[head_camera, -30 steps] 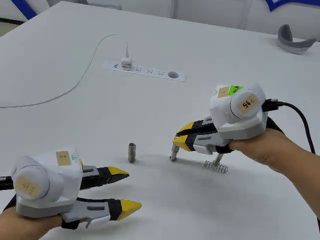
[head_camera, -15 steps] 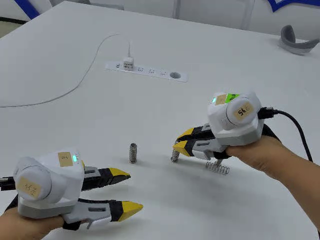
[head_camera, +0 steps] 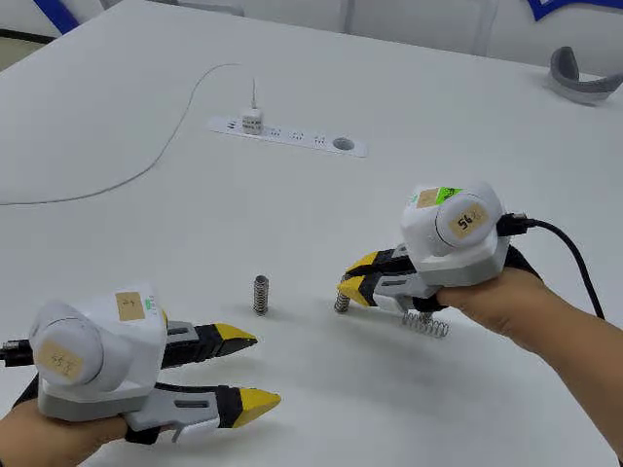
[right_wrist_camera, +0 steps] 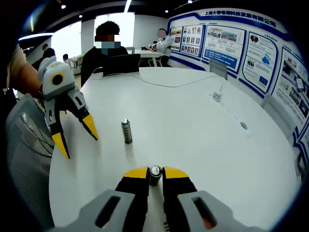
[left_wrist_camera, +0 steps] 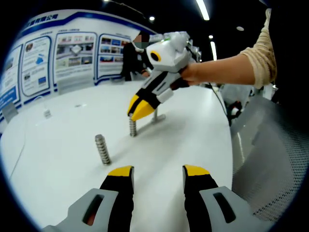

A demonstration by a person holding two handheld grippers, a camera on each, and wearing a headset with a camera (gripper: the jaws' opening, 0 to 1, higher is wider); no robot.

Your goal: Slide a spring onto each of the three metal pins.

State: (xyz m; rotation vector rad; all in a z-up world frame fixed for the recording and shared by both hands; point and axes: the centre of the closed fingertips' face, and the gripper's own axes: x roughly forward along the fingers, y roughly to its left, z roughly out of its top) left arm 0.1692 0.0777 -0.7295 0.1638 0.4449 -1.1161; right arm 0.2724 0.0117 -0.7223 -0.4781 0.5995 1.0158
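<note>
Right gripper (head_camera: 347,286) is clamped on the spring (head_camera: 341,304), so push it down dead vertical; left gripper (head_camera: 265,368) gapes empty.

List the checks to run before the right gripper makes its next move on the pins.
1. Right gripper grip: fingers shut around the top of the middle pin. Ok.
2. Middle spring: coils show on the pin under the fingers. Fully seated: cannot tell.
3. First pin: upright, spring on it, standing apart from both grippers. Ok.
4. Third pin: bare, no spring on it yet. Not ok.
5. Loose spring: lying on the table, free to pick up. Ok.
6. Left gripper: open, holding nothing. Ok.
</note>
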